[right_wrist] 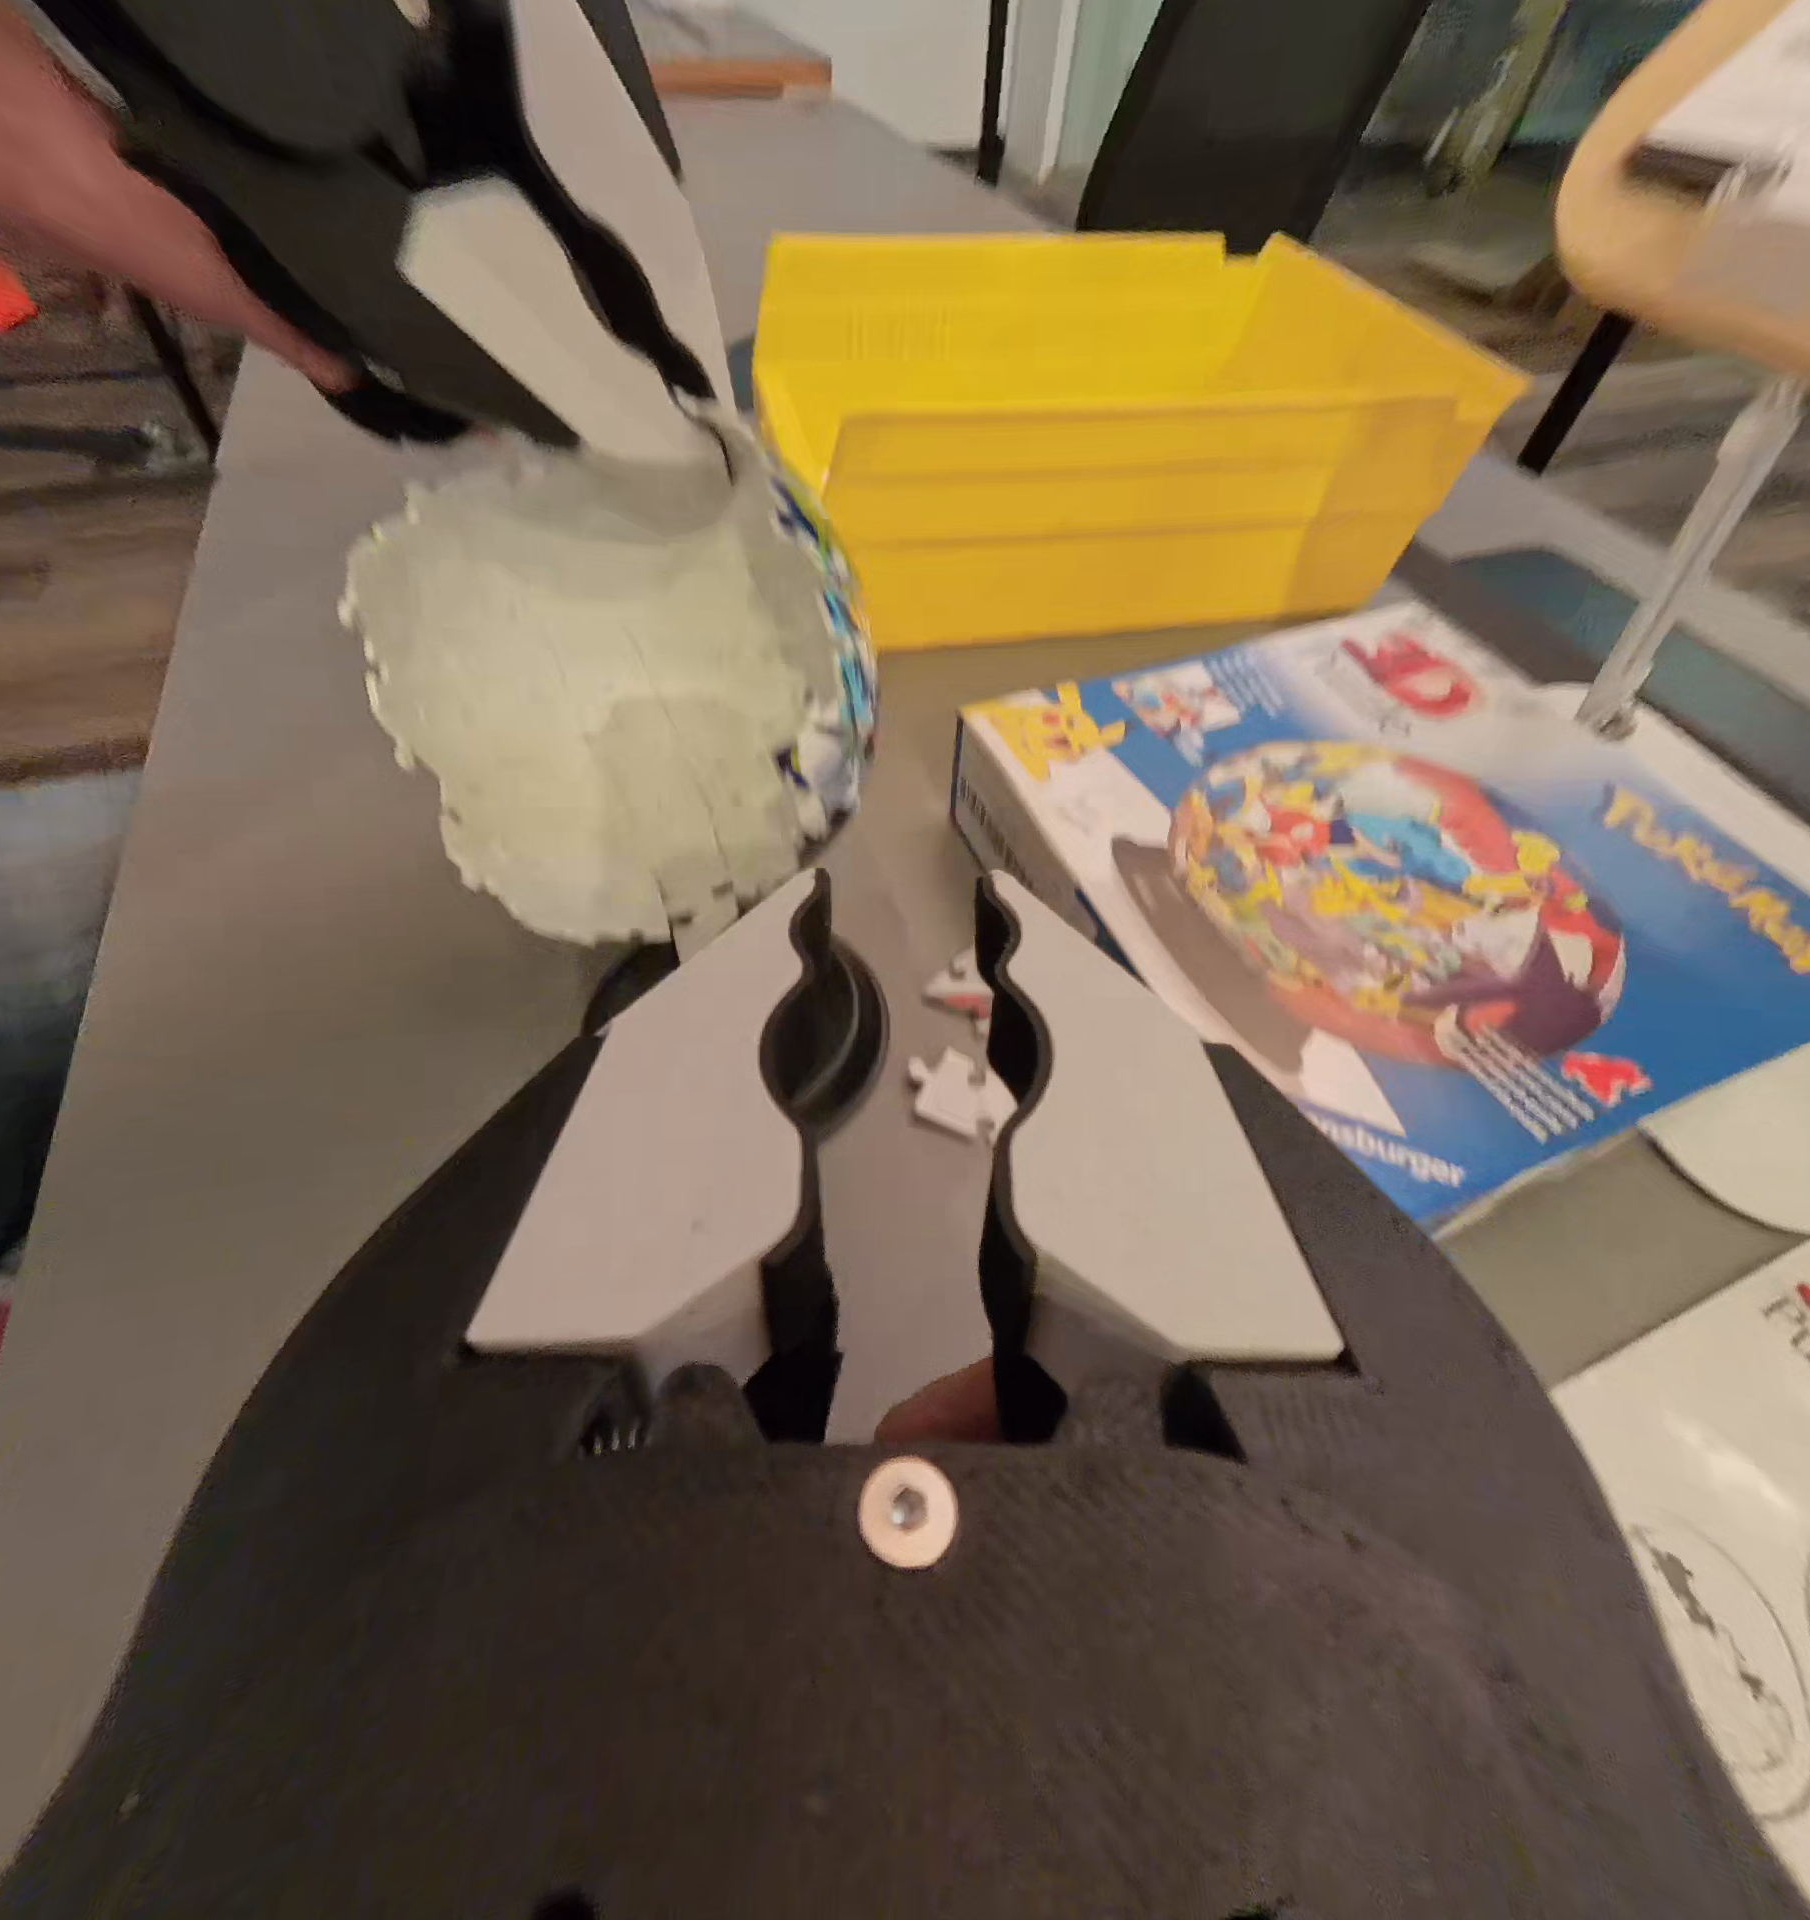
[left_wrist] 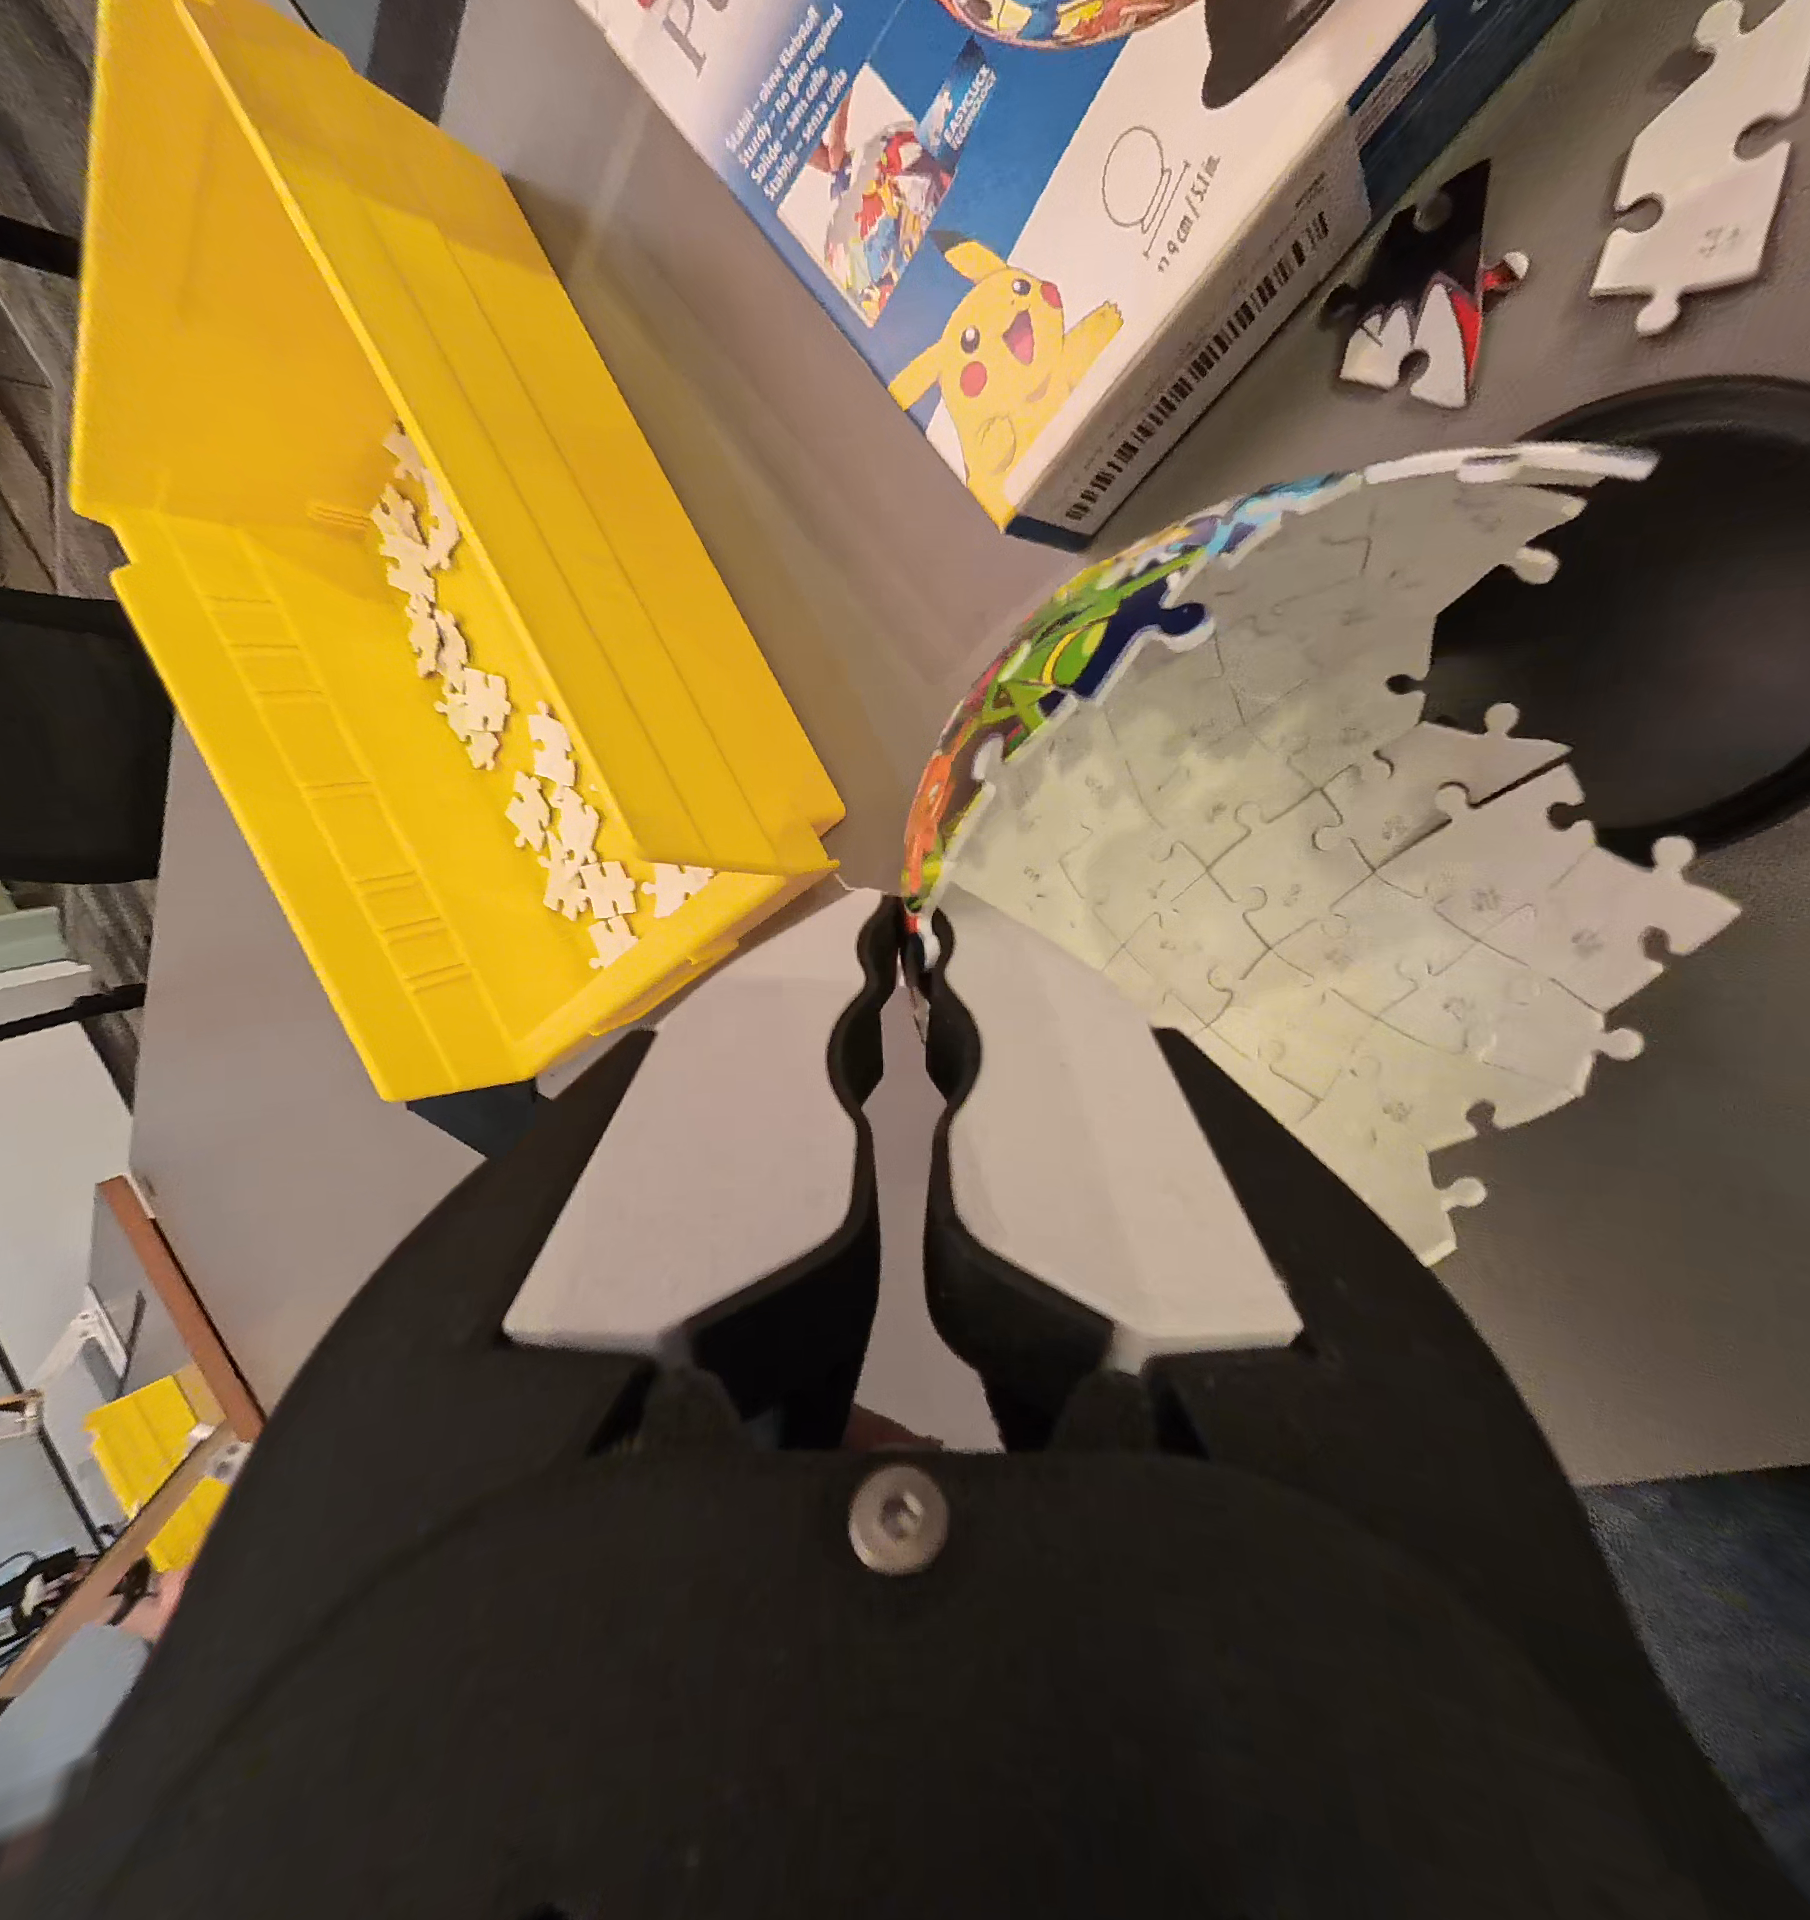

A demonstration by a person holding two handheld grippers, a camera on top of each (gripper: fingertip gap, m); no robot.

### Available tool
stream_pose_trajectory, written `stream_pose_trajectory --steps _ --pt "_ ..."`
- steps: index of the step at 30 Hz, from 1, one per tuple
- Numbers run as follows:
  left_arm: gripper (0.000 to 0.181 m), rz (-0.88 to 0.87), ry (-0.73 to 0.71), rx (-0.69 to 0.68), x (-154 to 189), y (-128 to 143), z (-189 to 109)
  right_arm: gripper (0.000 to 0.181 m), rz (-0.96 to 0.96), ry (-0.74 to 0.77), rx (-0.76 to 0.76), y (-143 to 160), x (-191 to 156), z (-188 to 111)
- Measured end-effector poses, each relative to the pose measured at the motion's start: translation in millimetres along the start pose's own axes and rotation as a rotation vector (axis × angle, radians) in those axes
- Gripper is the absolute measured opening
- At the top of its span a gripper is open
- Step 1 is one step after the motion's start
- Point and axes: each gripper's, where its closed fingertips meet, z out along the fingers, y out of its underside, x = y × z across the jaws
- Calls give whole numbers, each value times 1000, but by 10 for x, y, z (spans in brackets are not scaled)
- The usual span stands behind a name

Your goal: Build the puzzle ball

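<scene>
The left claw (left_wrist: pixel 911 935) is closed on the rim of the half-built puzzle ball (left_wrist: pixel 1296 831), which is held lifted above the grey table (left_wrist: pixel 1659 1299), its white inside turned to the camera and its coloured outside facing the yellow bin (left_wrist: pixel 288 436) of loose white pieces (left_wrist: pixel 527 748) at the claw's left. The right claw (right_wrist: pixel 901 894) is seen open and empty, just below the ball's lower edge, with the black round stand (right_wrist: pixel 823 1039) showing between its fingers. Two loose pieces (right_wrist: pixel 948 1091) and the puzzle box (right_wrist: pixel 1400 914) lie on the table to its right.
</scene>
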Motion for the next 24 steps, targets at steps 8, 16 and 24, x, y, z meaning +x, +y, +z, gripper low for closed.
stream_pose_trajectory --steps 8,16,24 --pt "3 37 -3 6 -28 -140 -32 35 -94 -124 -301 698 192 139" --pt "3 116 2 -17 47 -301 -23 42 -124 -186 -400 945 239 303" --pt "3 241 -45 -71 82 -340 -56 16 -89 -175 -402 958 177 278"
